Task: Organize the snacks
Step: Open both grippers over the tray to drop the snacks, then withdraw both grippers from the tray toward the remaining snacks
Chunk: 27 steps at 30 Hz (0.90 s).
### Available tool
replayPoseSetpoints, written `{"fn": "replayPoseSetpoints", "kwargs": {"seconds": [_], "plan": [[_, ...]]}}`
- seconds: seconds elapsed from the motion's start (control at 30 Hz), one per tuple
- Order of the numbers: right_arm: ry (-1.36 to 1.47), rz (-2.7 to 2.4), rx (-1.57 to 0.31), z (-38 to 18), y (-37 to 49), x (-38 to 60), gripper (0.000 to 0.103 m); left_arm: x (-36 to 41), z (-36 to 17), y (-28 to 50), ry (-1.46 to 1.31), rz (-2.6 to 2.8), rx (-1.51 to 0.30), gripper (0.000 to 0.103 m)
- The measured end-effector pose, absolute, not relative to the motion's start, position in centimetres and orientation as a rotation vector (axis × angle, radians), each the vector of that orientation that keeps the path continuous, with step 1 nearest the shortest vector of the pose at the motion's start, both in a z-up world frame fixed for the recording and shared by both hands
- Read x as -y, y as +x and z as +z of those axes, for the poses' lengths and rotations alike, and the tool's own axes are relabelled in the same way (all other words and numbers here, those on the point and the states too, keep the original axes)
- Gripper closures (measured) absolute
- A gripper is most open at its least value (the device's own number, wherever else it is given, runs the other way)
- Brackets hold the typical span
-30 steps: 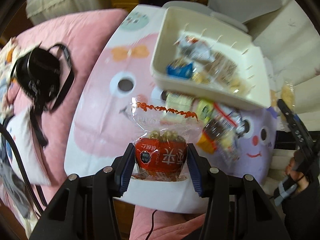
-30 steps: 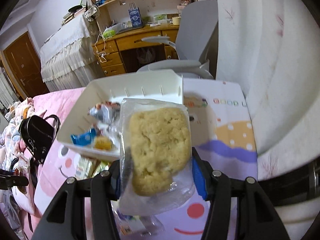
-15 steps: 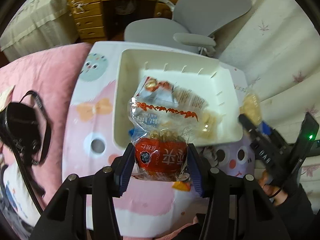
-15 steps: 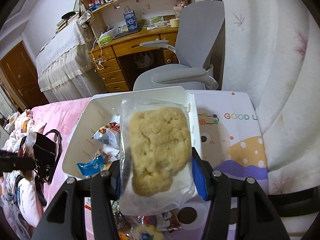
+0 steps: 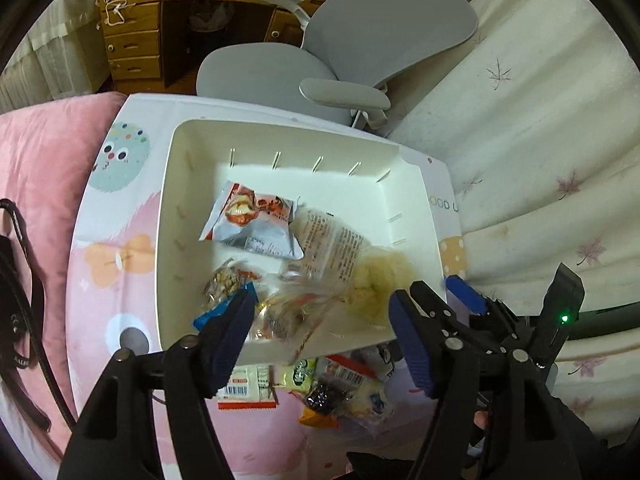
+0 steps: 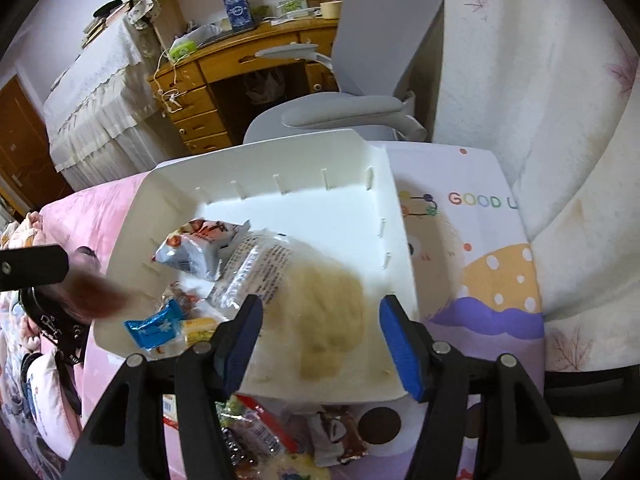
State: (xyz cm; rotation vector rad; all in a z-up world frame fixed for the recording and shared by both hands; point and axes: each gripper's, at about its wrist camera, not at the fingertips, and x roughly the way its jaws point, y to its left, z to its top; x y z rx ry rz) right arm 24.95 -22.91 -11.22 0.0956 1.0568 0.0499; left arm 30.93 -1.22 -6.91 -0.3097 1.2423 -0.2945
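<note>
White storage bin (image 5: 416,216) received both releases: left claw (image 5: 320,332) opening above red-labelled snack bag (image 5: 288,316), right claw (image 6: 320,336) opening above cookie packet (image 6: 324,312).

Both my wrist cameras look steeply down along their own fingers, close above the white bin (image 5: 416,216) on the cartoon-print mat (image 6: 460,216). My left view comes from the bin's near left and catches the right gripper (image 5: 436,308) at its lower right edge. Both views share the bin's inside, the grey office chair (image 6: 360,80) and the wooden desk (image 5: 160,12) behind it.
</note>
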Motion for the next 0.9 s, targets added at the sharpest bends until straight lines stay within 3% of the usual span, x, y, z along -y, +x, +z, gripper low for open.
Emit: {"fn": "replayPoseSetpoints", "kwargs": {"seconds": [0.1, 0.43, 0.9], "plan": [[0.116, 0.032, -1.06, -11.3, 24.9, 23.4, 0.033, 1.2, -6.9, 30.8, -0.309, -0.29, -1.242, 0.028], [0.141, 0.034, -1.089, -11.8, 22.6, 24.4, 0.033, 1.1, -6.0, 28.0, -0.282, -0.263, -1.234, 0.019], [0.168, 0.037, -1.127, -12.6, 15.7, 27.1, 0.033, 1.3, -5.9, 19.6, -0.271, -0.155, -1.247, 0.019]]}}
